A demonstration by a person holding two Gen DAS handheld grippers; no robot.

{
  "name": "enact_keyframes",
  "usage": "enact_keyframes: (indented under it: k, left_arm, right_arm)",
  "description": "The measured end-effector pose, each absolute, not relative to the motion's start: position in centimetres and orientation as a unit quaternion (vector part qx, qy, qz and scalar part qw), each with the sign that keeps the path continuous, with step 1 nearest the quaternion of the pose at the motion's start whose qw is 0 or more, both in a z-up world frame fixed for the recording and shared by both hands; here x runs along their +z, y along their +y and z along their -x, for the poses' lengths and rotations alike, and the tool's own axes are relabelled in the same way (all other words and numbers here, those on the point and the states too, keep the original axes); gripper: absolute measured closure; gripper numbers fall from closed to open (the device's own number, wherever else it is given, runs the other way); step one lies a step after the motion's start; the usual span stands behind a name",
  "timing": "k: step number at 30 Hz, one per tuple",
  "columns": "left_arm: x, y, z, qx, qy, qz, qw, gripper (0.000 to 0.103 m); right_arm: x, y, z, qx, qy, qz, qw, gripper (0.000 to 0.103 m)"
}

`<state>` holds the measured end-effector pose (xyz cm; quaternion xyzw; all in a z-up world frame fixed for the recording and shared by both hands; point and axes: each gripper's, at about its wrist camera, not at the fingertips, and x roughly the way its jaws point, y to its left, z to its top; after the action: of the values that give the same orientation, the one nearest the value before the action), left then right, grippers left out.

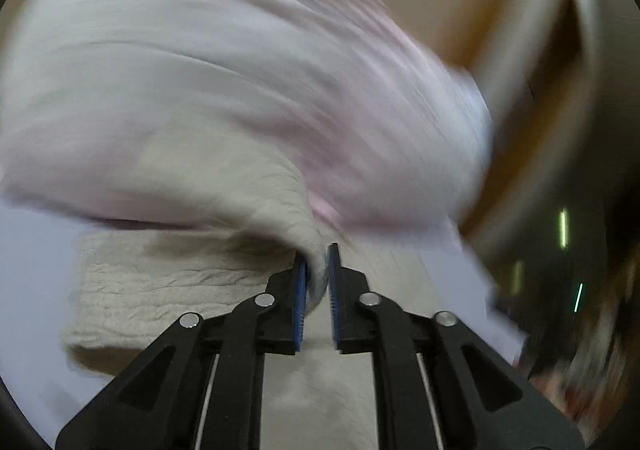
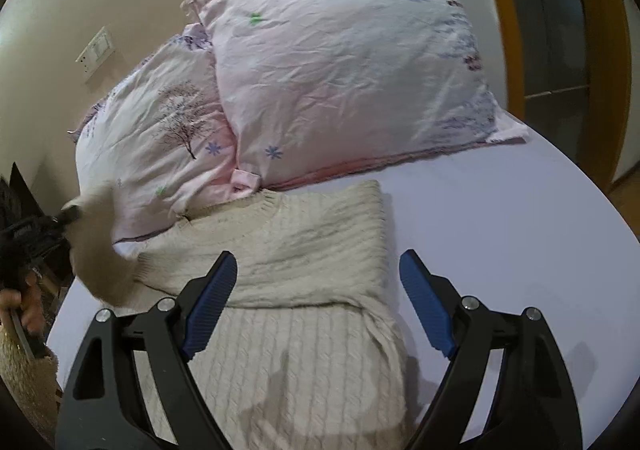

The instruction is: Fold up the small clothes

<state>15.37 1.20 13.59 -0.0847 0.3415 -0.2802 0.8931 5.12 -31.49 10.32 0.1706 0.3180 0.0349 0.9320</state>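
A cream cable-knit sweater (image 2: 304, 250) lies on the lavender bed sheet (image 2: 500, 234), partly folded over itself. In the left wrist view my left gripper (image 1: 317, 262) is shut on a cream sleeve (image 1: 280, 194) of the sweater (image 1: 160, 282) and lifts it; the view is blurred by motion. In the right wrist view the left gripper (image 2: 68, 215) shows at the far left with the lifted sleeve (image 2: 100, 250). My right gripper (image 2: 318, 262) is open and empty, hovering just above the sweater's middle.
Two pink floral pillows (image 2: 340, 58) (image 2: 160, 130) lie against the wall just beyond the sweater, also seen blurred in the left wrist view (image 1: 240, 90). A wooden door frame (image 2: 504, 22) stands at the right. The bed's edge (image 2: 624, 250) curves at the right.
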Motion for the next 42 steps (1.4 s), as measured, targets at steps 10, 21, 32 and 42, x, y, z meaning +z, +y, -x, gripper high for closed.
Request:
enact_keyframes:
  k: [10,21,32,42]
  left_arm:
    - [10.0,8.5,-7.2,-0.231,0.402,0.093,0.881,0.056]
    - [2.9,18.7,7.4,-0.252,0.484,0.235,0.805,0.047]
    - [-3.4,16.4,6.3,-0.280,0.499,0.323,0.754,0.065]
    - [0.0,16.2,5.4,-0.297,0.467,0.377,0.742,0.097]
  right_arm:
    - [8.0,-34.5,2.7,0.121,0.380,-0.226,0.889,0.016]
    - [2.0,-35.7,12.1,0.201,0.516,-0.341,0.760,0.026]
    - [-4.6,-33.5,10.3,0.277,0.516,-0.459,0.668,0.094]
    - [5.2,-34.0,7.9,0.297,0.425,-0.390,0.761,0.096]
